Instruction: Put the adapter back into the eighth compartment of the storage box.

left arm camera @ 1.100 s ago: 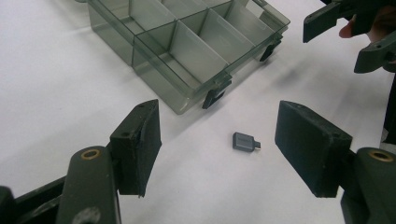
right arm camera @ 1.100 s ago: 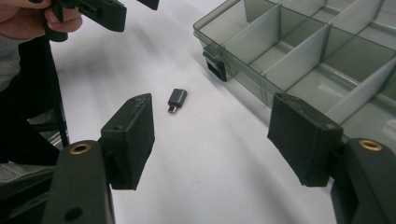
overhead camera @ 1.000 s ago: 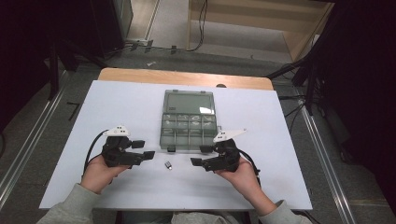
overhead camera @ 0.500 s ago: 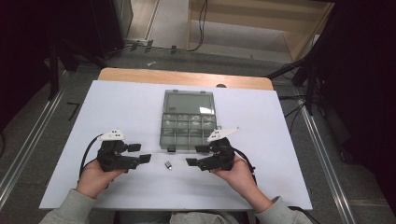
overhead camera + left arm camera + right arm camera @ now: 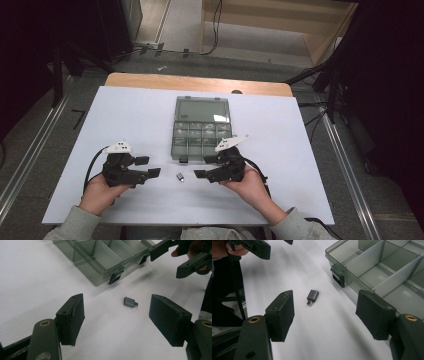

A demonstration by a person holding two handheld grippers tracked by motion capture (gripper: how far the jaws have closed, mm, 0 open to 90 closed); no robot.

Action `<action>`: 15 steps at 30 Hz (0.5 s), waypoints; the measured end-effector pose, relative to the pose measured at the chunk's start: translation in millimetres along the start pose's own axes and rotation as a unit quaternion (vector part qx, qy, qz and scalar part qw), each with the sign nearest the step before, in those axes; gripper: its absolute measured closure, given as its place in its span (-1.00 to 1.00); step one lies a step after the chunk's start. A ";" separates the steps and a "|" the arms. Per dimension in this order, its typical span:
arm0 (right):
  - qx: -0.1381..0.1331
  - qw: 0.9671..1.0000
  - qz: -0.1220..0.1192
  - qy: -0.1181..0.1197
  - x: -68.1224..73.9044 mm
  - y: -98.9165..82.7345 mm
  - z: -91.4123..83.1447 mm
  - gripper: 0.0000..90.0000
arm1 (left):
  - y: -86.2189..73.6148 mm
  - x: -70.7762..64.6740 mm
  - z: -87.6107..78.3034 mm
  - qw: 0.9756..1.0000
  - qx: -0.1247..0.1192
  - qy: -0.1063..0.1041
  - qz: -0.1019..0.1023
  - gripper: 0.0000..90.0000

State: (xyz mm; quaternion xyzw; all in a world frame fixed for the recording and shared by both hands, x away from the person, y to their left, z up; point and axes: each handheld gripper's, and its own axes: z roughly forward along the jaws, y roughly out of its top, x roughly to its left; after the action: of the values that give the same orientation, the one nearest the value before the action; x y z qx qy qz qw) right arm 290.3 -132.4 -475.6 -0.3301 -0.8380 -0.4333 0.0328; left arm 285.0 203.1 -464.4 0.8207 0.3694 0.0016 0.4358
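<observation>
A small dark grey adapter (image 5: 180, 176) lies flat on the white table between my two grippers, just in front of the open smoky-grey compartment box (image 5: 201, 129). My left gripper (image 5: 148, 166) points right at it, open, its jaws having just opened a little wider. In the left gripper view the adapter (image 5: 130, 302) lies beyond the left gripper (image 5: 117, 312), touching neither pad. My right gripper (image 5: 204, 166) points left, also open. In the right gripper view the adapter (image 5: 312, 296) lies ahead of the right gripper (image 5: 327, 312), free of it.
The box (image 5: 372, 267) has several divided cells, its lid laid back on the far side and two black latches on the near wall (image 5: 115, 277). The white table top (image 5: 125, 120) ends at a wooden strip at the back; dark floor and cables surround it.
The right gripper has edged slightly left towards the adapter. The left gripper has hardly shifted. The adapter and the box lie where they were.
</observation>
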 end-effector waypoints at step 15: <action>0.017 1.000 -0.005 -0.008 6.1 3.1 12.8 -0.35 | -0.3 0.5 0.5 1.000 0.000 0.000 -0.001 -0.36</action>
State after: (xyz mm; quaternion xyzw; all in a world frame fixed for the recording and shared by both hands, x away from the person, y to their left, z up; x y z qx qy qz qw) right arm 290.3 -118.3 -479.3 -0.3287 -0.8471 -0.4167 0.0291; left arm 285.4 203.1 -465.1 0.8203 0.3703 0.0011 0.4358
